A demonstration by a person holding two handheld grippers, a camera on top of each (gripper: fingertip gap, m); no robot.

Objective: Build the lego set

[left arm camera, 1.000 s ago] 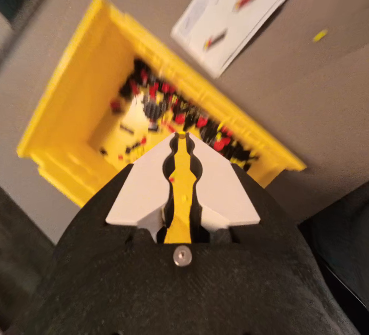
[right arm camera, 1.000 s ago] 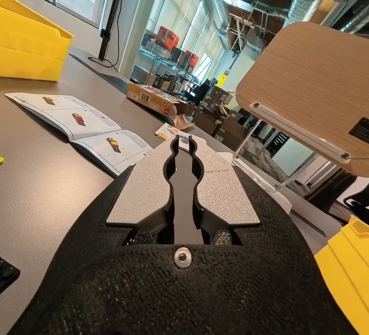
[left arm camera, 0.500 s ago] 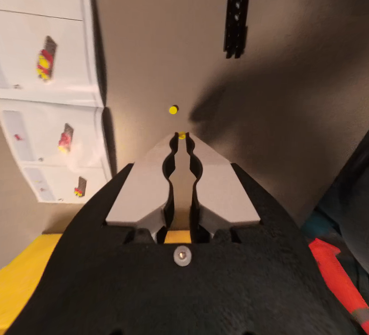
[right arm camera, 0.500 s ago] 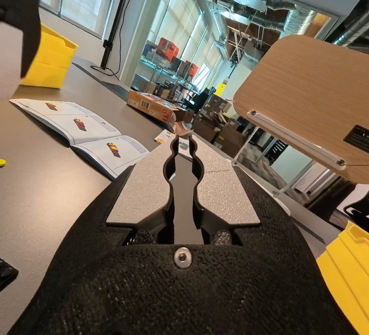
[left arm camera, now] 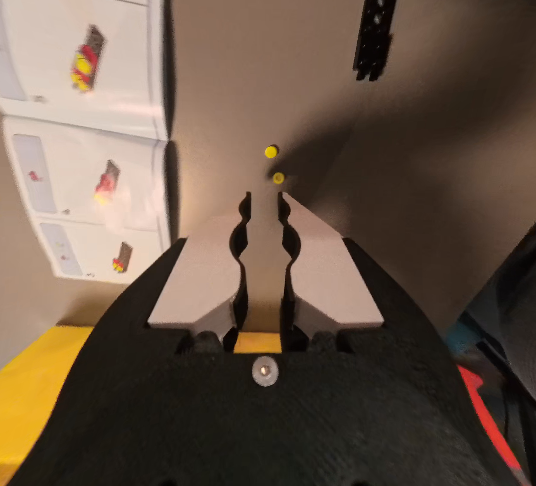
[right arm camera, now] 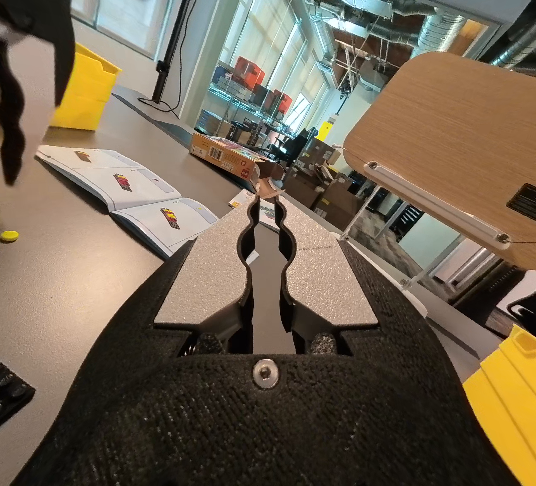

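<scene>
1. Two small yellow round lego pieces lie on the dark table (left arm camera: 290, 51) at mid-frame of the left wrist view: one (left arm camera: 278, 178) just beyond the fingertips, the other (left arm camera: 271, 151) just past it.
2. The left gripper (left arm camera: 263, 193) hangs above them, released and empty.
3. A black studded lego plate (left arm camera: 377, 17) lies at upper right, and an open instruction booklet (left arm camera: 84, 112) at left.
4. The right gripper (right arm camera: 266, 200) rests low over the table, its jaws slightly parted, gripping nothing.

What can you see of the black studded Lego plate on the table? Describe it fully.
The black studded Lego plate is a long, narrow, glossy plastic strip with studs along its top and a notched near end. It lies flat on the grey table, beyond two small yellow round pieces, touching nothing else. Blur hides its stud count.
</scene>
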